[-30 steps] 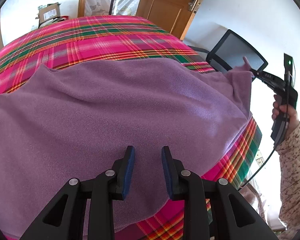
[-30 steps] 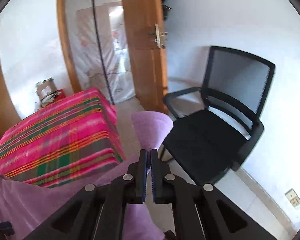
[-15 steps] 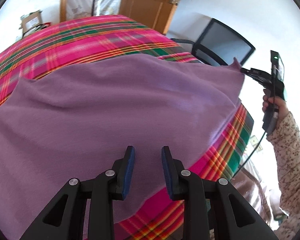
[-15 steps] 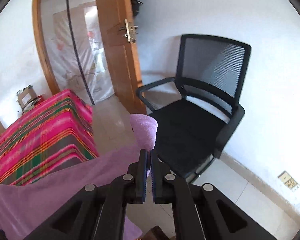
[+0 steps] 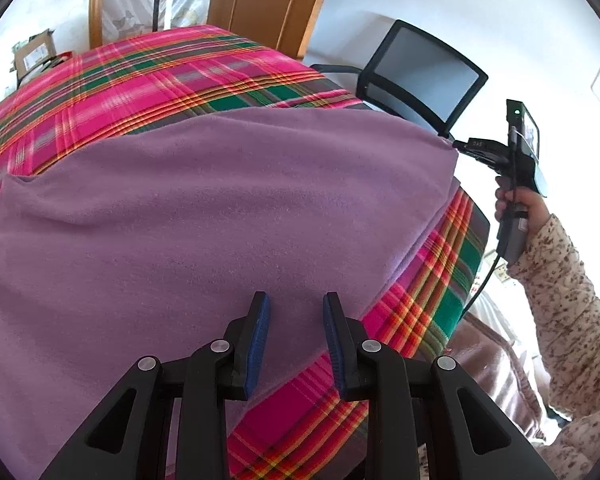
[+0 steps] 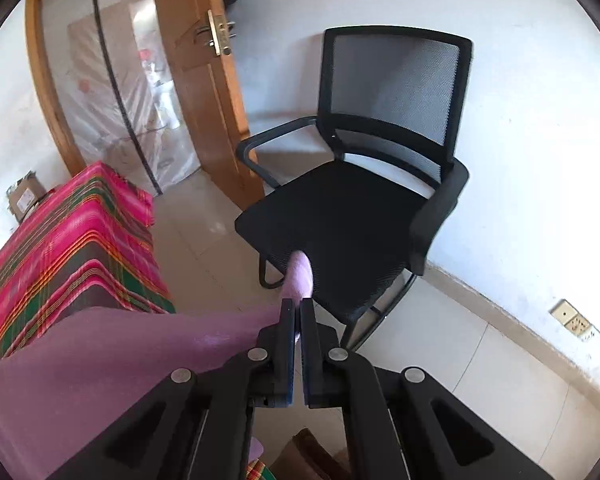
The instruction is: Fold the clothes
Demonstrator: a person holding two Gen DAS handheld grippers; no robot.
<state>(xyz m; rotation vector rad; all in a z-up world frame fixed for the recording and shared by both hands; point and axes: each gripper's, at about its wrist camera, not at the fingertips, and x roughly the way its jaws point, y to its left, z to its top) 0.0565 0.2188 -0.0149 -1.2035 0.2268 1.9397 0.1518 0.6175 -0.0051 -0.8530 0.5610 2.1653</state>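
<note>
A purple fleece garment (image 5: pixel 228 216) lies spread over most of the tabletop (image 5: pixel 148 80), which wears a pink and green plaid cloth. In the left wrist view it fills the centre and the lower left of the frame, quite smooth, with only soft ripples near the left edge.

The left gripper (image 5: pixel 294 312) hovers at the lower middle of the frame, above the near edge of the fabric. Its two blue pads are spread apart and nothing is between them.

The right gripper (image 6: pixel 299 322) is pressed together on one corner of the garment. In the right wrist view a small tuft of purple sticks out past the tips, in the centre of the frame, and the fabric runs away taut to the lower left. In the left wrist view this corner is at the right of the frame, held out past the tabletop edge, with the person's hand (image 5: pixel 518 208) on the handle. A black office chair (image 6: pixel 364 184) stands on the floor behind it.

I think the risks are these. Only a little fabric is pinched, so a strong pull may make the corner slip out. Also nothing holds the other side, so pulling further to the right may drag the whole garment off the tabletop or wrinkle it.
</note>
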